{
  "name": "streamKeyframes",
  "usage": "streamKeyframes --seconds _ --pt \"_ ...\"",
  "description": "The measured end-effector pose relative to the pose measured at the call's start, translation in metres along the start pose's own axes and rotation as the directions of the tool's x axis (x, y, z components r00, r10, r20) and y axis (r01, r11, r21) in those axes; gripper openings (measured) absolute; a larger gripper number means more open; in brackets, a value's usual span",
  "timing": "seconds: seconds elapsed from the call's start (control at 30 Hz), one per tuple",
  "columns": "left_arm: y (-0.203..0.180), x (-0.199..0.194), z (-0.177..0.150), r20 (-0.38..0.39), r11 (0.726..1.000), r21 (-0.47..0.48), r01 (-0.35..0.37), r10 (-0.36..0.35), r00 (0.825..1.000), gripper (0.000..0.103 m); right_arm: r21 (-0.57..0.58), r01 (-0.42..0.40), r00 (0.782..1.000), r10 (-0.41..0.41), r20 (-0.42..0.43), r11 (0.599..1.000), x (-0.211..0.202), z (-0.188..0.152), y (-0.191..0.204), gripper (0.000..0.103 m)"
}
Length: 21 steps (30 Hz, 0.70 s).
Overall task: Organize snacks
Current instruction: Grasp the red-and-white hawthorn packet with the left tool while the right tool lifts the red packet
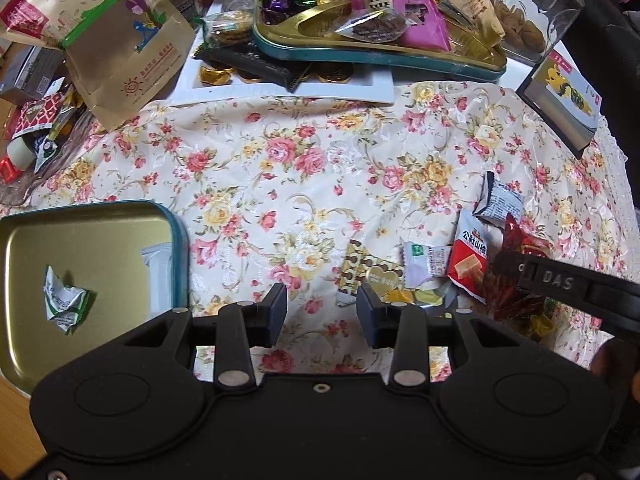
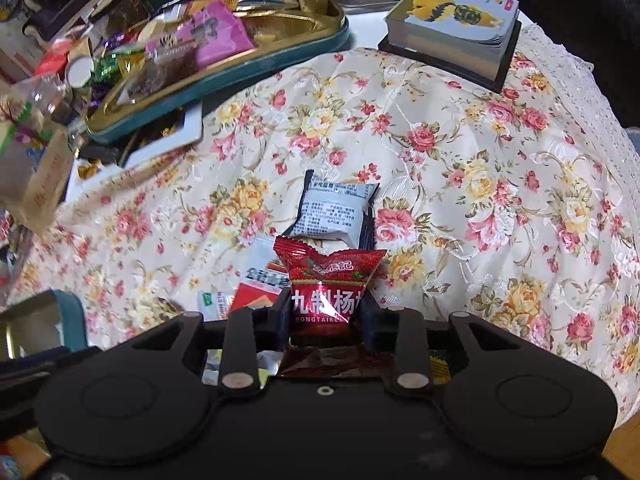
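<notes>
My right gripper (image 2: 326, 316) is shut on a red candy packet (image 2: 328, 280), held just above a small pile of snacks on the floral cloth. The pile holds a white-and-black packet (image 2: 336, 212), a red-and-white packet (image 2: 256, 292) and a gold heart-print sweet (image 1: 372, 272). My left gripper (image 1: 322, 304) hovers open over bare cloth, nothing between its fingers. Left of it lies a small gold tin with a teal rim (image 1: 182, 248), holding a crumpled green-and-white wrapper (image 1: 64, 300). The right gripper's finger (image 1: 560, 284) and the red packet (image 1: 520, 240) show at the left wrist view's right edge.
A large teal-rimmed gold tray (image 1: 360, 56) heaped with sweets sits at the back on a white board (image 1: 280, 92). A brown paper bag (image 1: 120, 40) stands back left, a clear jar (image 1: 536, 8) and a card box (image 2: 452, 28) back right.
</notes>
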<state>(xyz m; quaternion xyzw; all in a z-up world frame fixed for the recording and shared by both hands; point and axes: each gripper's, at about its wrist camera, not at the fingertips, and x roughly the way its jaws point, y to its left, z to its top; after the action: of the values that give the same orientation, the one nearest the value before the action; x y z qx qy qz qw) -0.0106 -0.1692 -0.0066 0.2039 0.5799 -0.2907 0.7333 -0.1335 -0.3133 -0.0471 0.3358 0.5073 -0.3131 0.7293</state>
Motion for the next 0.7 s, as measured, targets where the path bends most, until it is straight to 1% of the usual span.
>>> streamKeyframes --seconds 0.17,0.3,0.5,0.6,0.7 --pt "-0.018 0.004 0.000 0.007 0.999 0.035 0.019 -0.019 1.000 0.048 0.022 -0.041 0.999 0.040 0.024 0.999 -0.026 0.006 -0.008 0.035" --pt "-0.033 0.008 0.001 0.011 0.998 0.047 0.036 -0.037 0.999 0.048 0.065 -0.081 0.995 0.077 0.067 0.995 -0.050 0.012 -0.024 0.035" --pt "-0.064 0.014 0.006 0.018 0.995 0.067 0.069 -0.070 0.997 0.048 0.136 -0.091 0.988 0.072 0.134 0.987 -0.079 0.024 -0.050 0.035" --pt "-0.080 0.017 0.008 0.030 0.994 0.073 0.080 -0.083 0.996 0.048 0.174 -0.093 0.985 0.065 0.158 0.980 -0.087 0.027 -0.060 0.035" --pt "-0.097 0.023 0.007 0.049 0.992 0.099 0.084 -0.089 0.995 0.048 0.210 -0.112 0.982 0.076 0.172 0.971 -0.093 0.030 -0.068 0.035"
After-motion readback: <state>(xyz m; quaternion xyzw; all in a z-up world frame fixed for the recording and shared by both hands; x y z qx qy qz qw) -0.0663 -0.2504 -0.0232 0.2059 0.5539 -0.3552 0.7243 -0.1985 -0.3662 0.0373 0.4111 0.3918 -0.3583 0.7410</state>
